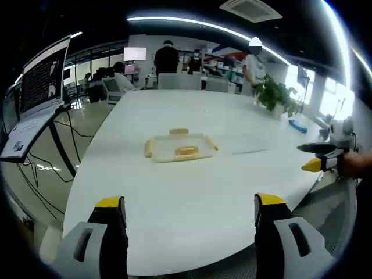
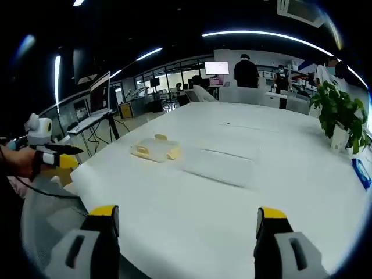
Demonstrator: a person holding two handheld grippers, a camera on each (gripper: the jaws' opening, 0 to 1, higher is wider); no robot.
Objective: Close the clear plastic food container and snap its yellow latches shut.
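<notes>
The clear plastic container [image 1: 179, 147] with yellow latches sits mid-table on the white table [image 1: 174, 232], well ahead of my left gripper [image 1: 189, 203], whose jaws stand wide open and hold nothing. To its right lies a flat clear lid [image 1: 251, 143], apart from the container. My right gripper [image 1: 314, 157] comes in from the right edge, held by a hand. In the right gripper view the container [image 2: 156, 148] is far left of centre and the lid [image 2: 221, 167] lies nearer. My right gripper [image 2: 187, 213] is open and empty. The left gripper [image 2: 58, 156] shows at the left edge.
A potted plant [image 1: 278, 96] [image 2: 340, 113] and a blue object [image 1: 297, 126] [image 2: 361, 172] stand near the table's far side. A laptop on a stand [image 1: 35, 99] with trailing cables is off the table's left. People stand at desks in the back.
</notes>
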